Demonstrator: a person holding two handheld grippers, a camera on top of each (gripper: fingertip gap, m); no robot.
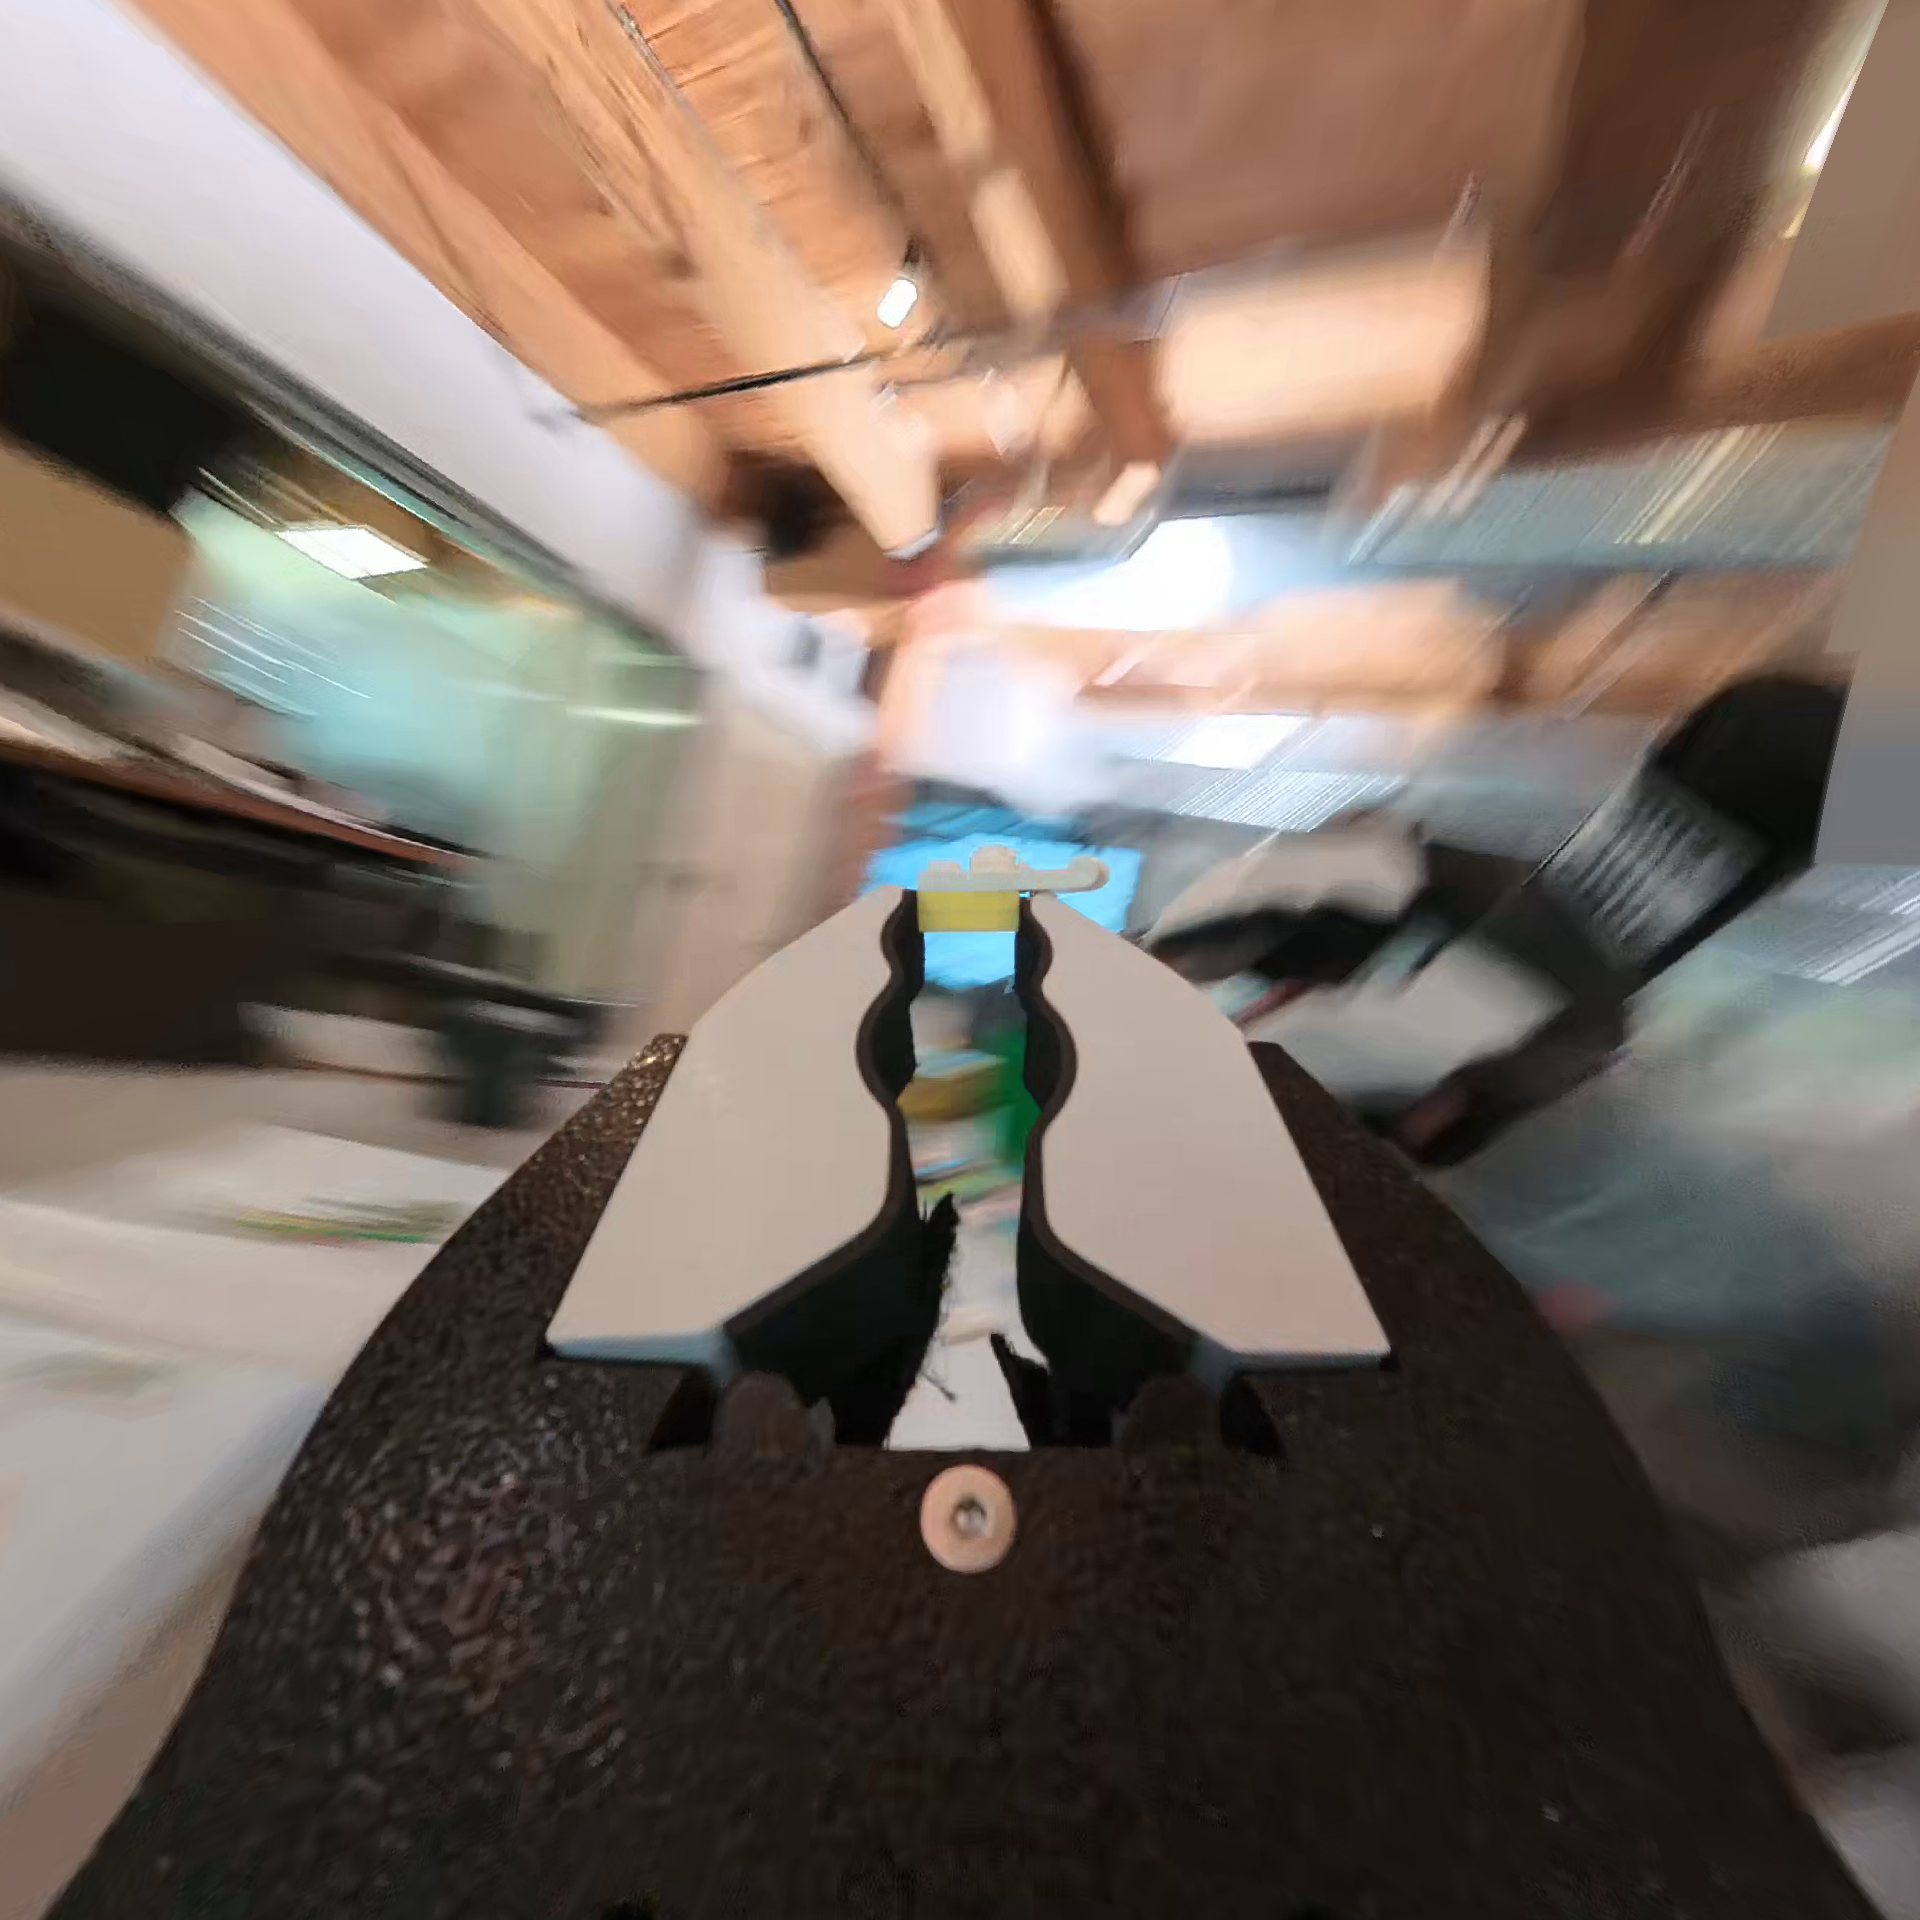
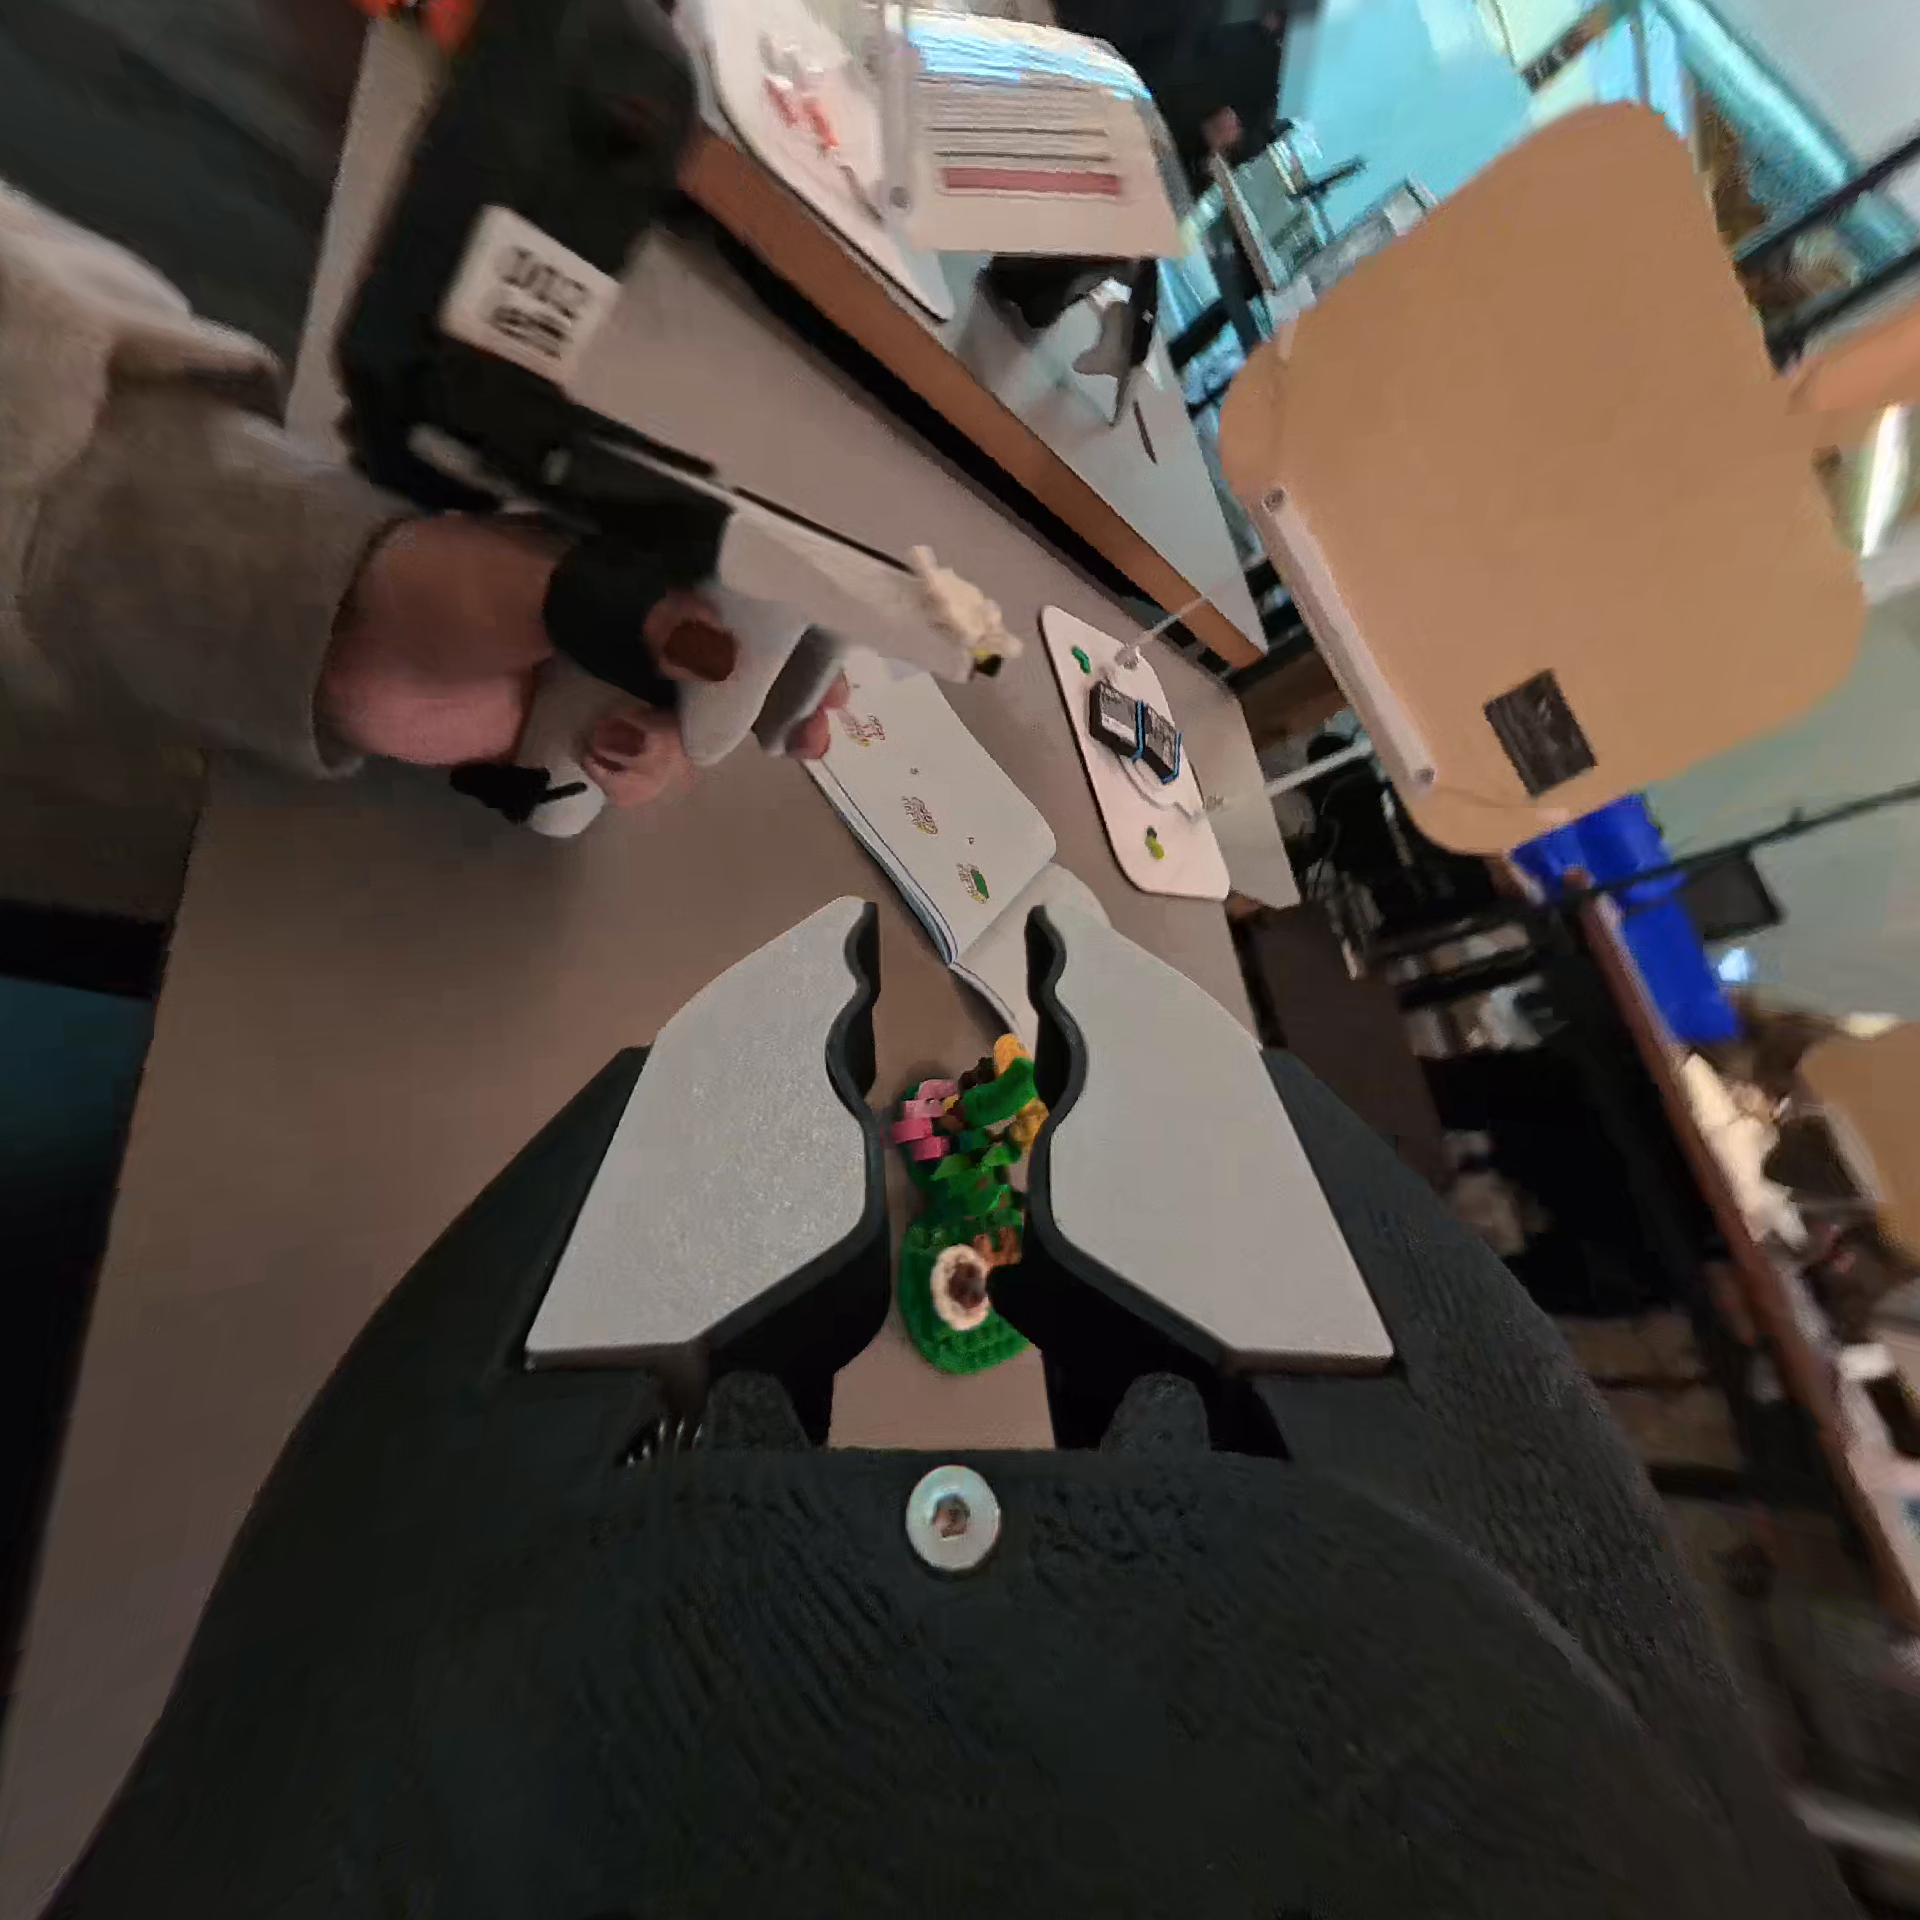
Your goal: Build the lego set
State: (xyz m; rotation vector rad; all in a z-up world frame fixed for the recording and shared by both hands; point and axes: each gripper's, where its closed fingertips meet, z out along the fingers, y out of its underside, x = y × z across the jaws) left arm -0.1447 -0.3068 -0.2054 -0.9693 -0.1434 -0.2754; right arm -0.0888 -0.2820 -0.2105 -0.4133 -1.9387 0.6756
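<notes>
Right claw (image 2: 951, 940): jaws apart, empty, above green lego build (image 2: 961, 1226) on grey bench (image 2: 416, 1039). Left claw (image 2: 977, 634) grips small white-and-yellow piece (image 2: 961, 608) beyond.

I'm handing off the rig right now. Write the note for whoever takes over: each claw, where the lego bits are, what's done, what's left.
Left claw: shut on a small yellow-and-white lego piece, held up in the air above the table; its view is badly blurred.
Right claw: open, empty, hanging over the green lego build.
The build sits on the grey table, partly assembled, with pink and yellow bits on it. The open instruction booklet lies just beyond.
Left to do: bring the held piece to the build and press it on; its exact spot is not visible.
</notes>
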